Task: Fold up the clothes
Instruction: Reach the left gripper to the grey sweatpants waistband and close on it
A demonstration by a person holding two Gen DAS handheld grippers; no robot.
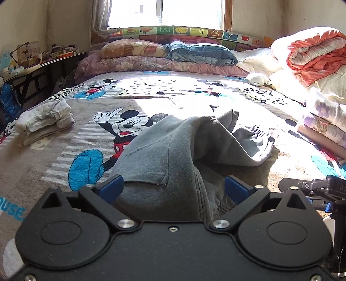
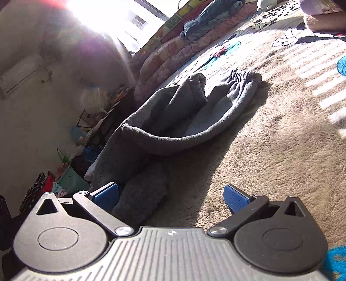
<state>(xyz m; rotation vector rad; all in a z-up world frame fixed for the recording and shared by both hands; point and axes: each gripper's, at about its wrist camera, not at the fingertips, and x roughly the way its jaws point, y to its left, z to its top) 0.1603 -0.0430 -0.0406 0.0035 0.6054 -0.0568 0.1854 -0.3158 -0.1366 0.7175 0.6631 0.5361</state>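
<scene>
Grey sweatpants (image 1: pixel 173 151) heaped on the cartoon-mouse bedspread (image 1: pixel 64 151), legs trailing toward the pillows, elastic cuffs (image 2: pixel 244 77) bunched at the far end. Left gripper (image 1: pixel 174 187) spread wide, blue pads flanking a raised fold of the sweatpants, not pinching it. Right gripper (image 2: pixel 170 197) likewise released, low beside the sweatpants. Folded white clothes (image 1: pixel 45 118) left of the sweatpants.

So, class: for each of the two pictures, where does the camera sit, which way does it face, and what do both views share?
Left wrist: on the left gripper, level, facing up the bed to the window; jaws open around grey trousers.
Right wrist: on the right gripper, tilted, low over the bed; jaws open beside the trousers.
Shared: trousers, bed, pillows.
</scene>
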